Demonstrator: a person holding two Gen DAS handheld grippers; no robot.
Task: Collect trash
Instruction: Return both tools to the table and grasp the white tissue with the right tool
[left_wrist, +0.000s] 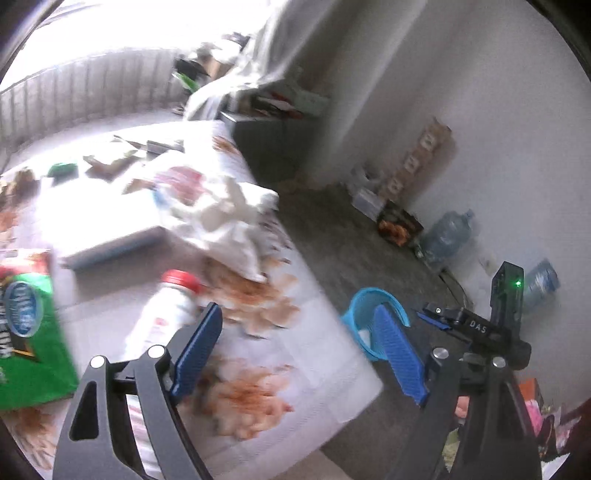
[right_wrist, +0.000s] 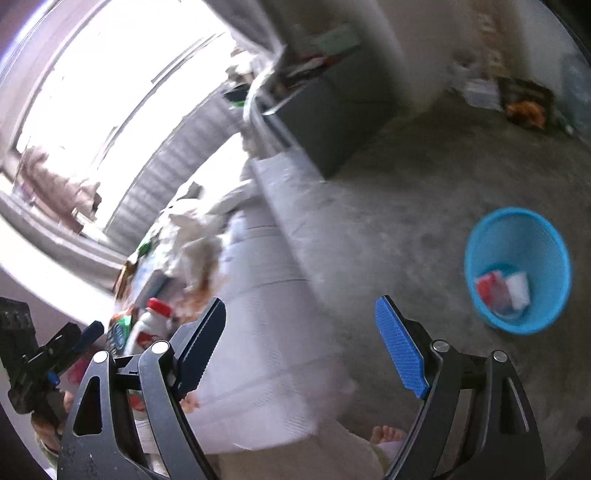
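With both the left gripper (left_wrist: 301, 345) and the right gripper (right_wrist: 301, 345) held wide and empty, the near white bottle (left_wrist: 164, 317) could be knocked off the table (left_wrist: 325, 369), well left of the blue bin (right_wrist: 517, 271).

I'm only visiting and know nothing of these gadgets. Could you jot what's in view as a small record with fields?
Surface: bed with white, orange-flowered sheet
Lying on it: white plastic bottle with red cap; green carton; crumpled white bag
Bin: round blue plastic basket on grey floor, red and white scraps inside
Left gripper: open, empty
Right gripper: open, empty
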